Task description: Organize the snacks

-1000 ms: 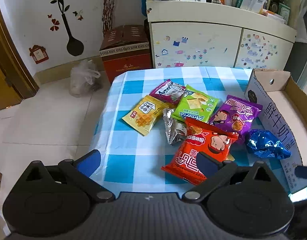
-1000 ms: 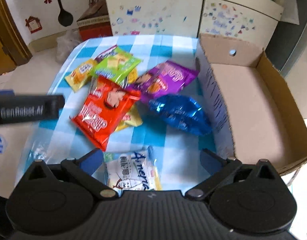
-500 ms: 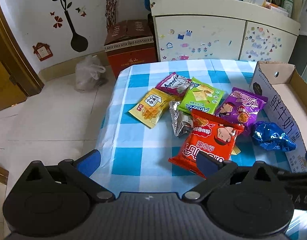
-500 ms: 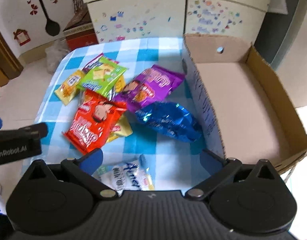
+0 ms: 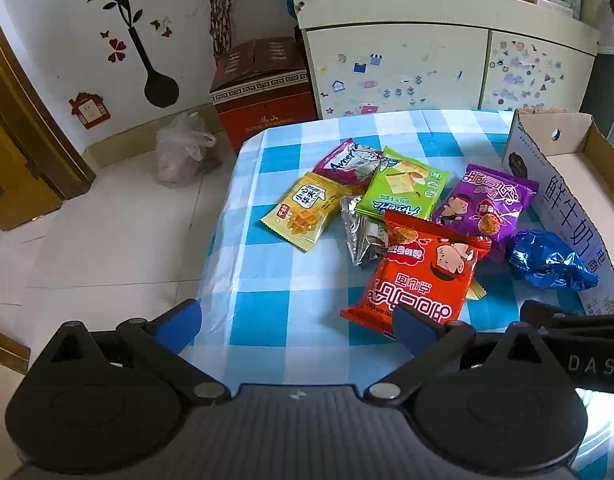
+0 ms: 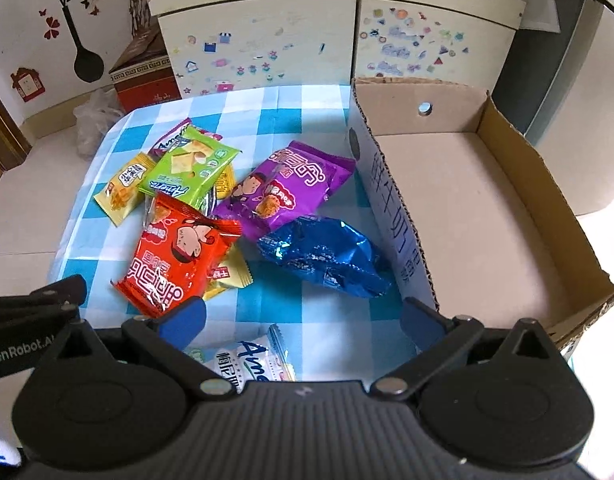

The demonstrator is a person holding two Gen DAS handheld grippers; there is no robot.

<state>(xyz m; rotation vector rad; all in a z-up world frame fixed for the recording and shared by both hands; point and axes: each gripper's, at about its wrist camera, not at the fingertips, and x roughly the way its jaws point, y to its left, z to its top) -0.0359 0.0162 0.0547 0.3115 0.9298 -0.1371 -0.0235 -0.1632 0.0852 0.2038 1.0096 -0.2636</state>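
Several snack packets lie on a blue-checked tablecloth (image 5: 267, 280): a red packet (image 5: 419, 276) (image 6: 175, 264), a purple one (image 5: 483, 208) (image 6: 287, 188), a green one (image 5: 403, 188) (image 6: 187, 172), a yellow one (image 5: 303, 210) (image 6: 123, 188), a crumpled blue foil one (image 5: 551, 260) (image 6: 327, 256), a silver one (image 5: 361, 232) and a pink one (image 5: 347, 160). A white packet (image 6: 247, 360) lies under my right gripper (image 6: 303, 320). An empty cardboard box (image 6: 467, 208) (image 5: 567, 184) stands right of them. My left gripper (image 5: 297, 320) is open above the table's near edge. Both are empty.
A white cabinet (image 5: 427, 68) with stickers stands behind the table. A red-brown carton (image 5: 263, 88) and a plastic bag (image 5: 183, 152) sit on the tiled floor at the left. The other gripper's body shows at the frame edges (image 6: 31, 336) (image 5: 579, 340).
Both grippers have pulled back and risen a little, so the table looks farther away. The packets have not moved. Both stay open.
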